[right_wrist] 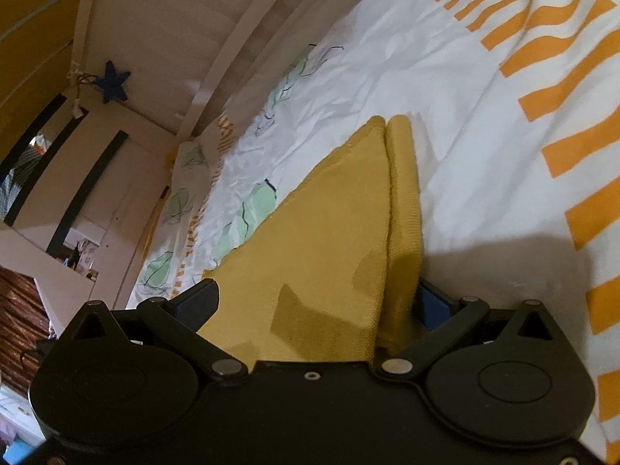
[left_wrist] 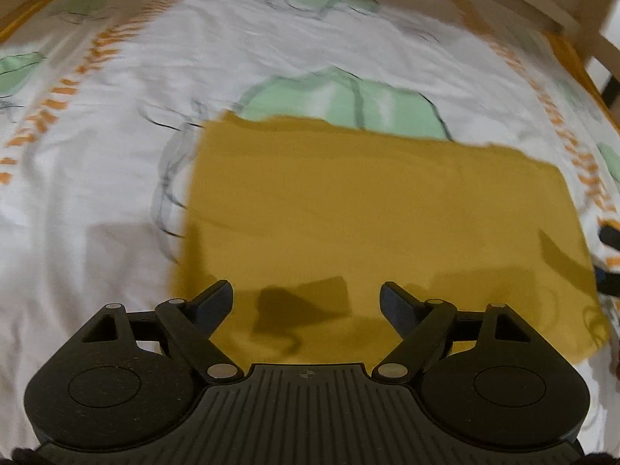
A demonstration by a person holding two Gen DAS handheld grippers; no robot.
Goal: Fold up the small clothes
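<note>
Folding looks midway: left claw [left_wrist: 306, 302] hangs open over mustard garment [left_wrist: 368, 213], right claw [right_wrist: 316, 302] spread around its fold, next pinch an edge.

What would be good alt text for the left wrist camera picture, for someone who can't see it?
A mustard-yellow garment lies folded flat in a rough rectangle on a white bedsheet printed with green leaves and orange dashes. The open left gripper hovers over the garment's near edge, nothing between its fingers. The picture is slightly blurred.
</note>
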